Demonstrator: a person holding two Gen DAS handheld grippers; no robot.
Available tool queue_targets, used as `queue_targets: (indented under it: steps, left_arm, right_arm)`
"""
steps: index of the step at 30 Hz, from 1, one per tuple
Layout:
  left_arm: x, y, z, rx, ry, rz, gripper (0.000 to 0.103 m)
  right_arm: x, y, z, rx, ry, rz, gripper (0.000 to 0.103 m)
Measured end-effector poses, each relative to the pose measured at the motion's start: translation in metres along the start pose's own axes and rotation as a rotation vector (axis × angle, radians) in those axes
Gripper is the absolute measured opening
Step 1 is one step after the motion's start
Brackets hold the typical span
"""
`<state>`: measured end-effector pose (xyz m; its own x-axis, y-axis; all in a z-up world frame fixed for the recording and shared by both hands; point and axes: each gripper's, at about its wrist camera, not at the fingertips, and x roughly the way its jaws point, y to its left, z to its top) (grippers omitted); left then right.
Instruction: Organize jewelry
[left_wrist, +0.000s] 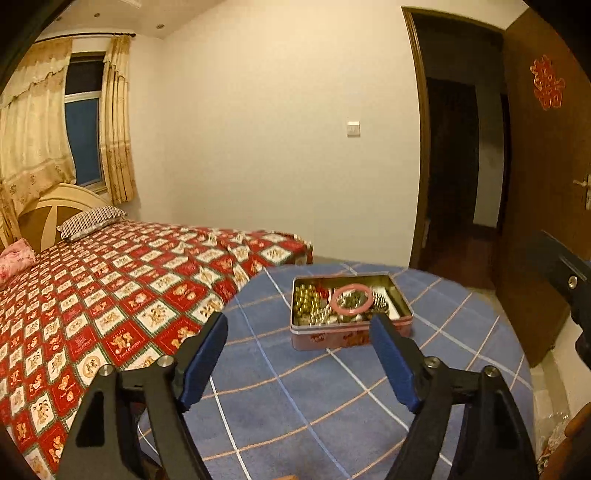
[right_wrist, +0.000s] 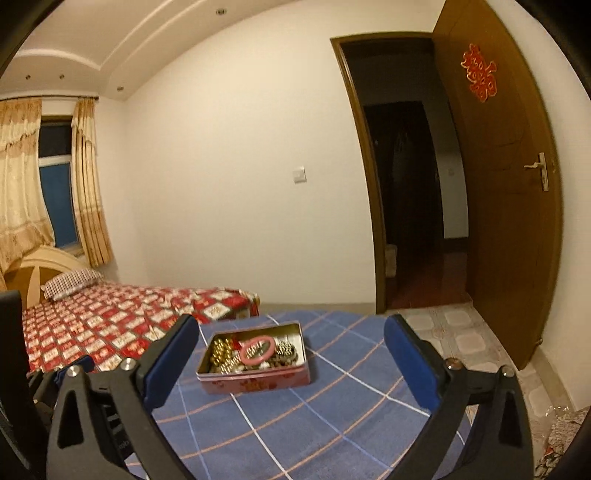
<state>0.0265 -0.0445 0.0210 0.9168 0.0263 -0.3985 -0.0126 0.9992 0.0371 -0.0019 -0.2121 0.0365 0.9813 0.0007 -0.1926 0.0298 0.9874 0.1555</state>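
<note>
An open pink tin box (left_wrist: 349, 338) (right_wrist: 255, 380) stands on a round table with a blue checked cloth (left_wrist: 295, 406) (right_wrist: 295, 424). Inside lie a pink bangle (left_wrist: 351, 299) (right_wrist: 258, 350), gold beads (left_wrist: 304, 301) (right_wrist: 218, 350) and other silvery jewelry. My left gripper (left_wrist: 301, 332) is open and empty, above the table just short of the tin. My right gripper (right_wrist: 291, 334) is open and empty, held back from the tin, which shows between its fingers.
A bed with a red patterned cover (left_wrist: 92, 314) (right_wrist: 110, 325) stands left of the table. An open brown door (right_wrist: 498, 184) and dark doorway (left_wrist: 461, 166) are at right. Part of the right gripper (left_wrist: 565, 284) shows at the left view's right edge.
</note>
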Motion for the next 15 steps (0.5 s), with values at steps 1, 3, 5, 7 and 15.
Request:
queue_targets:
  steps: [1, 3, 5, 7, 15]
  left_arm:
    - [-0.003, 0.000, 0.001, 0.000, -0.010, 0.002, 0.083]
    - [-0.013, 0.001, 0.005, 0.002, -0.048, 0.011, 0.086]
    - [-0.018, 0.001, 0.008, 0.008, -0.073, 0.018, 0.086]
    - [-0.023, 0.002, 0.011, 0.005, -0.087, 0.012, 0.087]
    - [-0.027, 0.000, 0.013, 0.009, -0.099, 0.013, 0.088]
  right_arm:
    - [-0.002, 0.000, 0.001, 0.002, -0.007, 0.000, 0.103]
    - [-0.006, 0.002, 0.004, 0.005, -0.025, 0.001, 0.103]
    - [-0.008, 0.003, 0.006, 0.003, -0.037, 0.003, 0.103]
    - [-0.010, 0.004, 0.007, 0.001, -0.044, 0.004, 0.103]
    - [-0.012, 0.002, 0.007, 0.016, -0.049, 0.015, 0.103]
